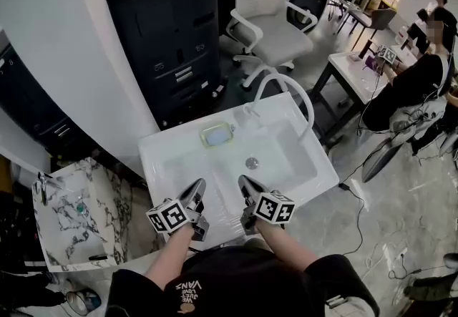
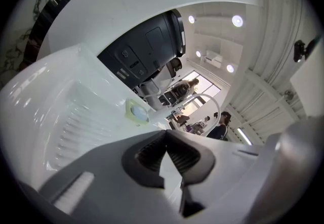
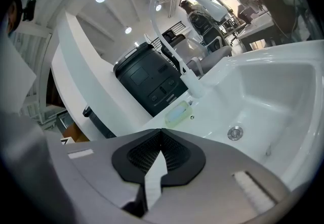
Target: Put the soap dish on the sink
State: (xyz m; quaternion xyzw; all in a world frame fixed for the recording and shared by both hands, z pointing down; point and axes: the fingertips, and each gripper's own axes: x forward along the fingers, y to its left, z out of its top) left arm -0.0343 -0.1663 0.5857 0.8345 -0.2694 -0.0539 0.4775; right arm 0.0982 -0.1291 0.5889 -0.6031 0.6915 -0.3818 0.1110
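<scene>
Left gripper point(image 2: 166, 133) — fingers pressed together, nothing between them. Right gripper point(image 3: 161, 132) — likewise closed tight and empty. Both hover at the front edge of the sink point(image 1: 304, 169), tips toward the basin.

Soap dish point(image 1: 217, 134) — flat on the sink's back ledge, near the faucet point(image 1: 290, 86) base, well apart from your grippers.

Step in hand: placement looks complete. Your next move calls only for drawing both hands clear.

The sink point(image 1: 164, 158) lay open across its basin from the front edge, with the soap dish point(image 1: 217, 134) and arched tap point(image 1: 304, 96) standing along its back rim.
</scene>
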